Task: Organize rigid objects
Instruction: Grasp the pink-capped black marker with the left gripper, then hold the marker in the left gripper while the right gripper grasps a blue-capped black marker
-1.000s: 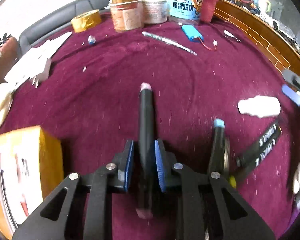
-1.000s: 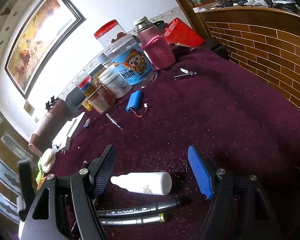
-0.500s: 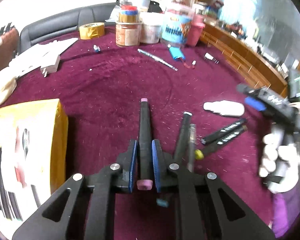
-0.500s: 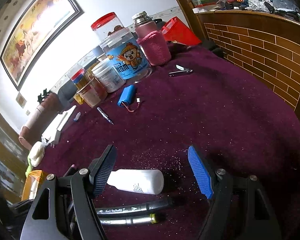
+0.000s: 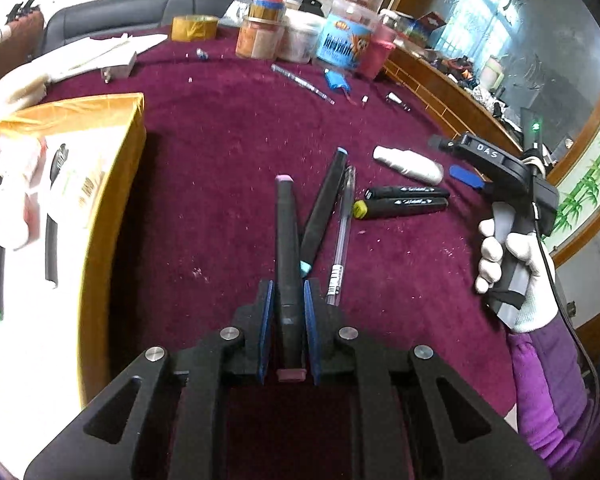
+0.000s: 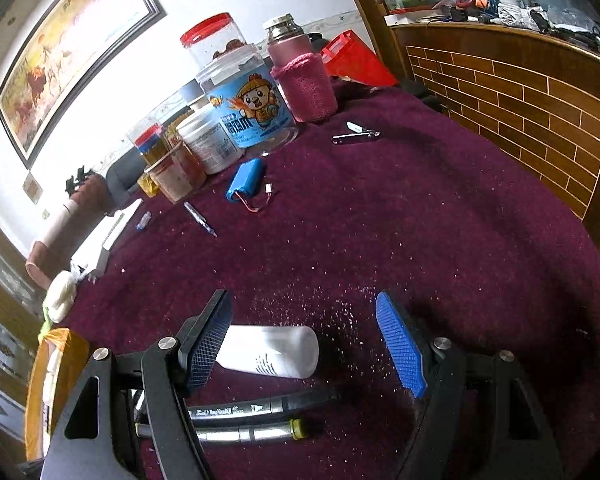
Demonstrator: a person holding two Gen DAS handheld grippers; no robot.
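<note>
Centre of the left view: the left gripper [image 5: 287,300] clamps a black marker [image 5: 286,240] lengthwise, probably bound for the yellow box [image 5: 112,208] at left. The right gripper [image 6: 304,344], jaws wide, straddles a white bottle [image 6: 272,350] lying on the cloth.

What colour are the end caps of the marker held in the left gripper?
Pink, on the marker; left wrist view.

Black marker, pink caps [image 5: 286,240]: clamped lengthwise, lifted off the desk. Blue-capped marker [image 5: 324,208] and clear pen [image 5: 342,236]: side by side, mid-desk. Two black markers [image 5: 406,197]: parallel, touching. White bottle [image 6: 270,351]: on its side, just beyond them.
</note>
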